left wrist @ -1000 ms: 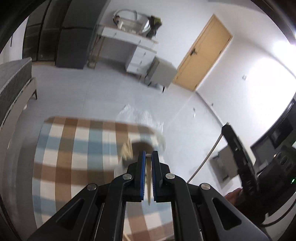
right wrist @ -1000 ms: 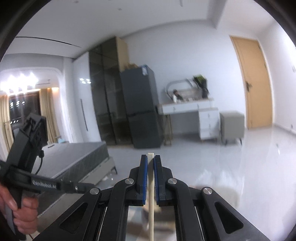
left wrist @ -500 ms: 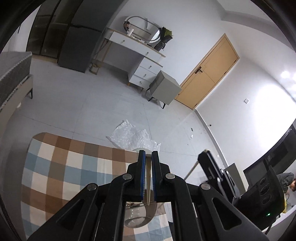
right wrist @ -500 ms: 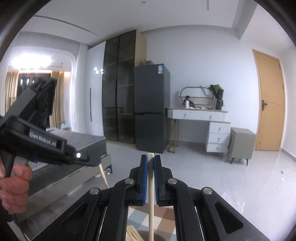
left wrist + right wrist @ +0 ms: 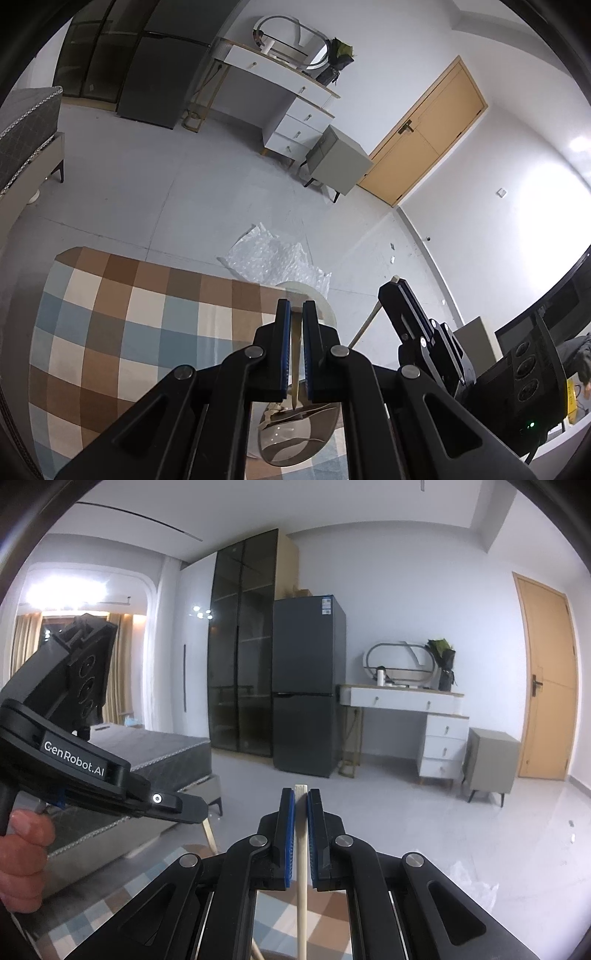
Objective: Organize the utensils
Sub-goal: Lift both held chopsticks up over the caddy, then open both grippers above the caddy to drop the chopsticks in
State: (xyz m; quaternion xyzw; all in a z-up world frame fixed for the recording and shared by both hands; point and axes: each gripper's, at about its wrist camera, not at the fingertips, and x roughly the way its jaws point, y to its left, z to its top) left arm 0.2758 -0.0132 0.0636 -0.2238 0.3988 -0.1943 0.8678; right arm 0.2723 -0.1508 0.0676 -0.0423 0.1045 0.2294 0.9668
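- The checked tablecloth (image 5: 122,325) lies below both tools as the work surface.
- A glass holder (image 5: 299,432) stands beneath, probably to collect utensils.
- The left gripper (image 5: 293,317) pinches one pale wooden stick (image 5: 295,354), tip aimed into it.
- The right gripper (image 5: 301,805) clamps a chopstick (image 5: 302,893) alongside.

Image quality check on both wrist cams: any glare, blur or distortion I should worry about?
Left wrist view: sharp, heavy fisheye bending; blown-out glare on the right wall; the checked tablecloth reads clearly. Right wrist view: sharp, overexposed lights upper left; the chopstick in the right gripper stays crisp.
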